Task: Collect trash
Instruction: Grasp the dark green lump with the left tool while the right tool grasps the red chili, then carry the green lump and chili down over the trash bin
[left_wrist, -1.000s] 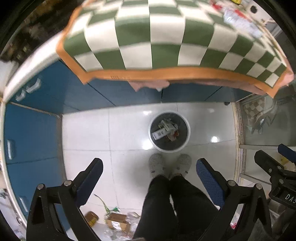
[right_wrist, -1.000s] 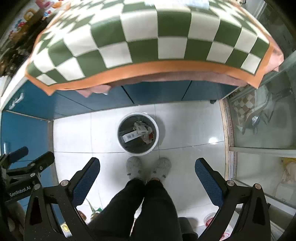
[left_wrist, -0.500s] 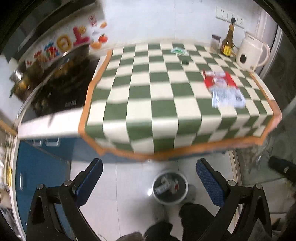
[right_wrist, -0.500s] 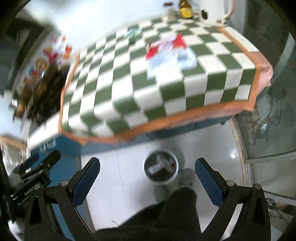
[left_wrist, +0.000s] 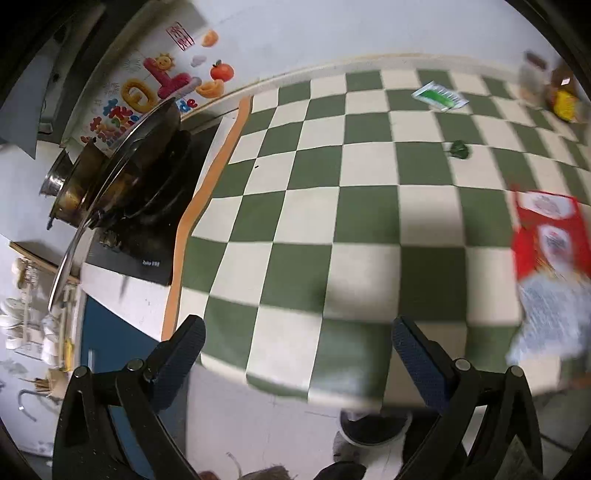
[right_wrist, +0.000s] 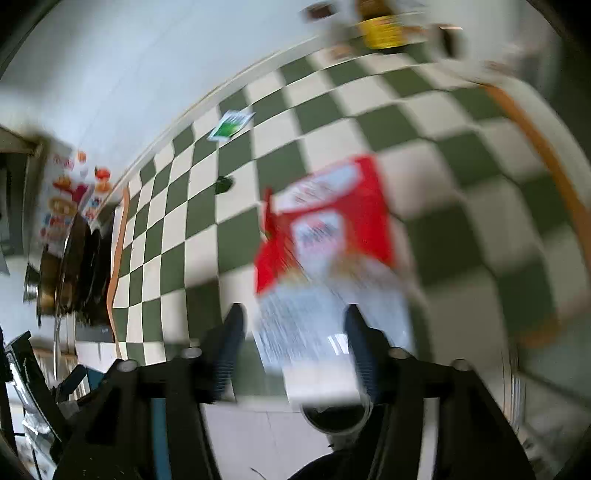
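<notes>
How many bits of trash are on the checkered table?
3: a red bag near the front right edge, a green packet by the wall, and a small dark green scrap between them. More may be hidden outside the blurry views.

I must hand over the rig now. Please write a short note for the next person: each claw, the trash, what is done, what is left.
Left claw: open, empty, above the near edge of the checkered cloth.
Right claw: open, empty, just before the red and white wrapper.
On the cloth: that wrapper, a green sachet, a small dark green scrap.
Bin: on the floor under the table edge.
Left: all three pieces into the bin.
</notes>
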